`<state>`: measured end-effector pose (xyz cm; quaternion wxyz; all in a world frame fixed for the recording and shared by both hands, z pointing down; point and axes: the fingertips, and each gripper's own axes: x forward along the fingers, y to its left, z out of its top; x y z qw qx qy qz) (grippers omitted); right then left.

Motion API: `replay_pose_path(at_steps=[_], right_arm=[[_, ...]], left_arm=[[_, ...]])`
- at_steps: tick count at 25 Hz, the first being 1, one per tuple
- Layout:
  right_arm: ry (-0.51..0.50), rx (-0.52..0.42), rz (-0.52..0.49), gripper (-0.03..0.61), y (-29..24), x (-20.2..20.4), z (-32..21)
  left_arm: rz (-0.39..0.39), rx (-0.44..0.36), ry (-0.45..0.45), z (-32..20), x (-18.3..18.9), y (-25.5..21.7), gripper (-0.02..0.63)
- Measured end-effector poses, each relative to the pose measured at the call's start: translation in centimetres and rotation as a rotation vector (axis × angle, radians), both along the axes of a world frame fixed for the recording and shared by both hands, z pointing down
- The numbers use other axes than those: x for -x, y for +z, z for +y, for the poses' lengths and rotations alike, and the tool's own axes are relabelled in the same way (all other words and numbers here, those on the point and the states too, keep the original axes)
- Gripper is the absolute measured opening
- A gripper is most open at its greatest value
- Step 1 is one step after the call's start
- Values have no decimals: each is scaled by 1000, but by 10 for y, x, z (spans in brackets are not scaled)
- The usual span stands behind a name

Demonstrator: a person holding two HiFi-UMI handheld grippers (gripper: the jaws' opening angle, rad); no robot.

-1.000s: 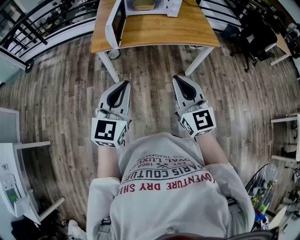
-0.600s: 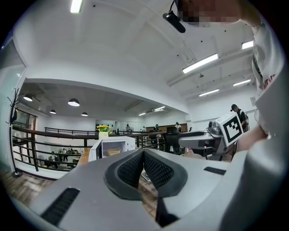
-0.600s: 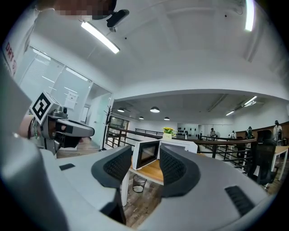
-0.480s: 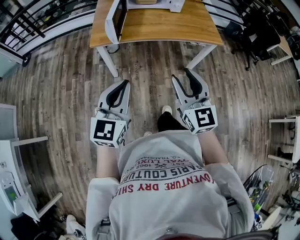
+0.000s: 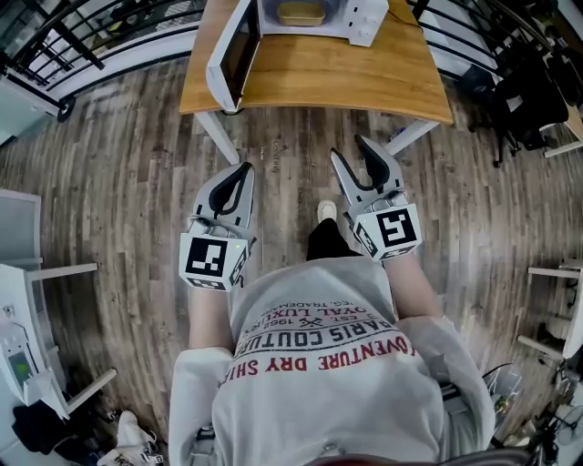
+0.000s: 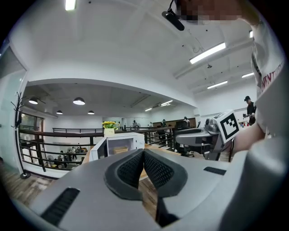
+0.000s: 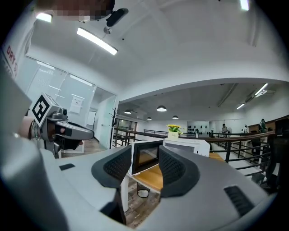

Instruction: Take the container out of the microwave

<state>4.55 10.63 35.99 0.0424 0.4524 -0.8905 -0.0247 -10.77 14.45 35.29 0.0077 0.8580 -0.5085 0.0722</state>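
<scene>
Container (image 5: 301,13) inside open microwave (image 5: 369,18), well apart from left gripper (image 5: 244,169), jaws together, and right gripper (image 5: 352,149), jaws apart, empty.

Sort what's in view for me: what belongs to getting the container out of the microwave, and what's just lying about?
Job in hand:
microwave, its open door, tan container inside, wooden table, right gripper (open), left gripper (shut).

Lying about:
yellow flowers on the microwave, black railing, black chair.
</scene>
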Motion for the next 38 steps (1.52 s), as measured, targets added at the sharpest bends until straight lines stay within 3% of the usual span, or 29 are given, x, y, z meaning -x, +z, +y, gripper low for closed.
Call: replay_pose_path(at_steps=[4,13,21,32,38], right_arm=[[-44,2,1,190,-1,-6,-57],[-130,14,41,190,-1,-44,-183],[-192,52,66,190,14,-55,-257],[-197,134,137,192,40,-34,-330],[-230,227,245,195,65,-14,-371]], left_arm=[[-7,7,-39,-51,-9,-1,17],[-24,-10,-66,-170,-67,-10,17],[-30,18,-94,-244,-90,1,17],[-11,63,-70,-318,-77,20,17],[-9,81,-53,-358,-64,32,17]])
